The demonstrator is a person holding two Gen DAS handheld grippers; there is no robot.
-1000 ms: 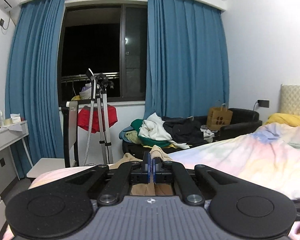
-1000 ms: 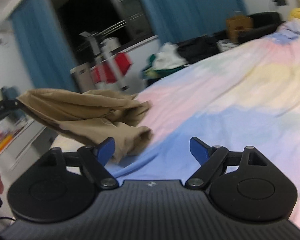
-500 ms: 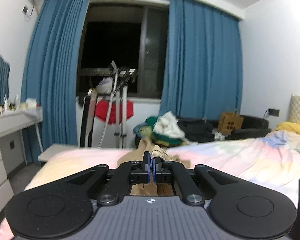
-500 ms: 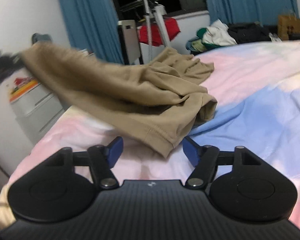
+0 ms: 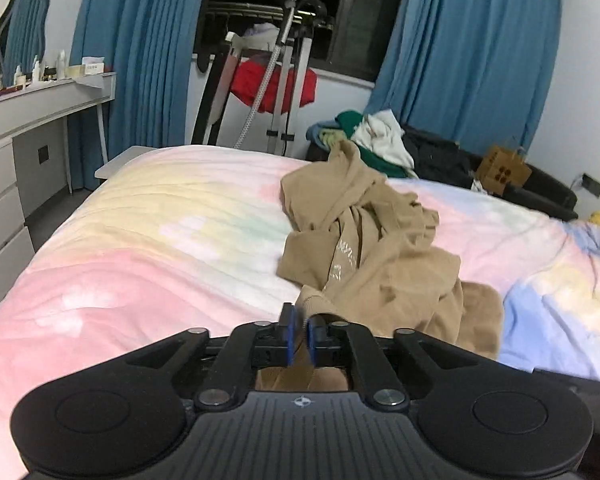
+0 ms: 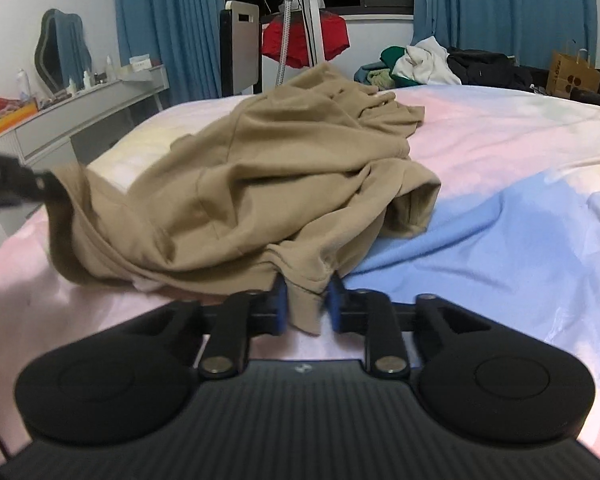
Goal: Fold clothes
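Note:
A crumpled tan sweatshirt (image 5: 372,248) with pale lettering lies on the pastel bedspread (image 5: 140,240). My left gripper (image 5: 299,336) has a ribbed edge of it between its blue pads. Its jaws are opening by a narrow gap, and the cloth still hangs from them. In the right wrist view the sweatshirt (image 6: 280,184) is heaped in front of my right gripper (image 6: 307,306). The right jaws are closing on a hem fold that fills the space between the pads. The left gripper (image 6: 40,184) enters at the left edge and holds up the far corner.
A white dresser (image 5: 40,112) with bottles stands left of the bed. Beyond the foot is a garment steamer stand (image 5: 276,80) with a red cloth. A clothes pile (image 5: 380,136) and a paper bag (image 5: 500,172) sit on a black sofa. The bedspread (image 6: 500,220) is bare to the right.
Both grippers have come down toward the bed, and the sweatshirt has sunk onto the bedspread. The right jaws went from wide open to closed around the hem. The left pads have parted slightly.

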